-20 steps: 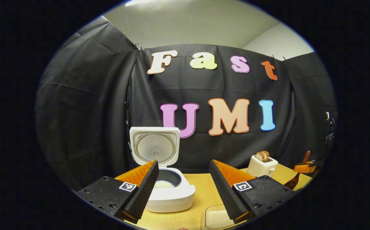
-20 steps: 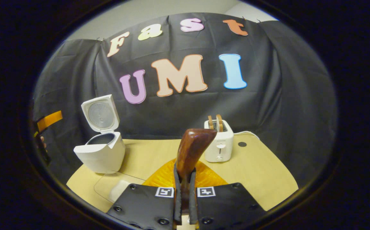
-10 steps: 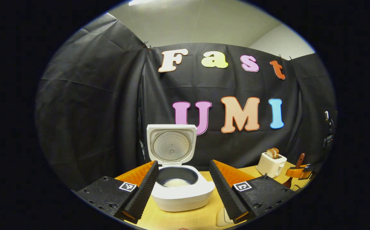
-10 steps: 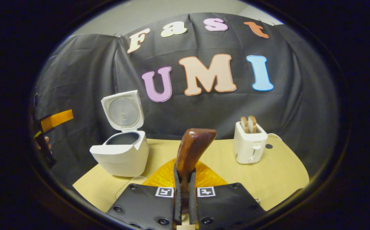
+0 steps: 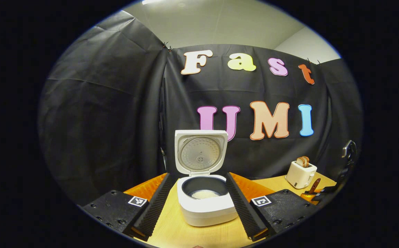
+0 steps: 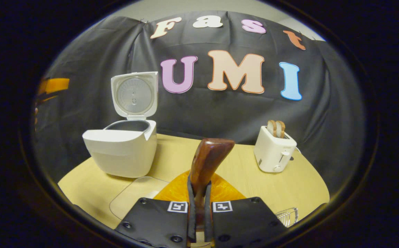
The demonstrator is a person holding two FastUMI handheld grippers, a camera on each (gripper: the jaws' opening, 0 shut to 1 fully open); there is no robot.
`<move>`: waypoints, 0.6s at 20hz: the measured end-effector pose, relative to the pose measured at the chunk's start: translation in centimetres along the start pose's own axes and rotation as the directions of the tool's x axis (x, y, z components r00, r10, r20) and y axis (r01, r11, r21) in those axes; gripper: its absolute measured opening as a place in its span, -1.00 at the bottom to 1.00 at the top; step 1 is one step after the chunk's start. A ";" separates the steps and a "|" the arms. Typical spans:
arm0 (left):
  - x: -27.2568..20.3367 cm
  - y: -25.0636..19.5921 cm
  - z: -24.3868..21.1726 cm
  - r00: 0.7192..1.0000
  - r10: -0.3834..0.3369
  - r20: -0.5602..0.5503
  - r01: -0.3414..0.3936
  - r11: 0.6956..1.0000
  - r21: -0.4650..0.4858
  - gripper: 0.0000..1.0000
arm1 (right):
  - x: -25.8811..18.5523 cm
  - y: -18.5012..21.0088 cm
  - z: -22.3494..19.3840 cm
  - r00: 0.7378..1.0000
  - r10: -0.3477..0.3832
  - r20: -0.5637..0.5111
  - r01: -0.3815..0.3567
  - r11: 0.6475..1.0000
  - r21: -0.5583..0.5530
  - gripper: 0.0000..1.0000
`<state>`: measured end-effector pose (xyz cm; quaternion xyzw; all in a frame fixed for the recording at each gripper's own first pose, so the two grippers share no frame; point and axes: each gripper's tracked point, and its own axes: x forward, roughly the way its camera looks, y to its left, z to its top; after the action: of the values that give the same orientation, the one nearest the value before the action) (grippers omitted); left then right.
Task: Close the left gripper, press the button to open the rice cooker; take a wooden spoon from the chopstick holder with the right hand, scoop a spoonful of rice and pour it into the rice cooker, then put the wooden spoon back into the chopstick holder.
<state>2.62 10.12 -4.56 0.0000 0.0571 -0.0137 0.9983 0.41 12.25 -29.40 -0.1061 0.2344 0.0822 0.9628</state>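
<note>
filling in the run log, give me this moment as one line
cooker: lid open, rice inside | right gripper: shut on spoon handle | left gripper: open, holding nothing | toaster: on table

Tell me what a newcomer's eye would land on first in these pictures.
First, the white rice cooker on the wooden table, its lid standing open and some rice in the pot, framed between the open left gripper. Next, the brown wooden spoon handle rising from the shut right gripper. A white toaster holding two slices stands at the table's back right.
</note>
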 end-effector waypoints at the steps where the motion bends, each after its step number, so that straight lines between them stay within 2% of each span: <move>1: 0.0 0.3 -0.1 1.000 -0.001 -0.005 0.001 1.000 0.002 0.87 | 0.3 -0.2 -0.8 1.000 -0.029 -0.006 0.029 0.999 -0.027 -0.80; 2: 0.1 0.5 -0.3 1.000 -0.001 -0.007 0.002 1.000 0.005 0.87 | 0.6 -0.3 -1.5 0.999 -0.052 -0.013 0.051 0.997 -0.050 -0.71; 4: 0.3 1.2 -0.4 1.000 0.004 -0.006 -0.003 1.000 0.010 0.87 | 1.0 0.1 -2.7 0.996 -0.080 -0.031 0.078 0.994 -0.081 -0.76; 7: 0.5 1.9 -0.6 1.000 0.008 -0.013 -0.008 1.000 0.015 0.87 | 1.5 1.1 -3.0 0.996 -0.087 -0.029 0.083 0.989 -0.122 -0.72; 12: 1.1 2.7 -1.4 0.999 0.017 -0.032 -0.017 1.000 0.009 0.87 | 2.2 2.9 -4.1 0.996 -0.055 -0.076 0.053 0.998 -0.027 -0.72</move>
<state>3.62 12.76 -6.10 0.0049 0.0730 -0.0056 0.9973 -0.06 14.28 -34.47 -0.1276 0.2672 0.0549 0.9536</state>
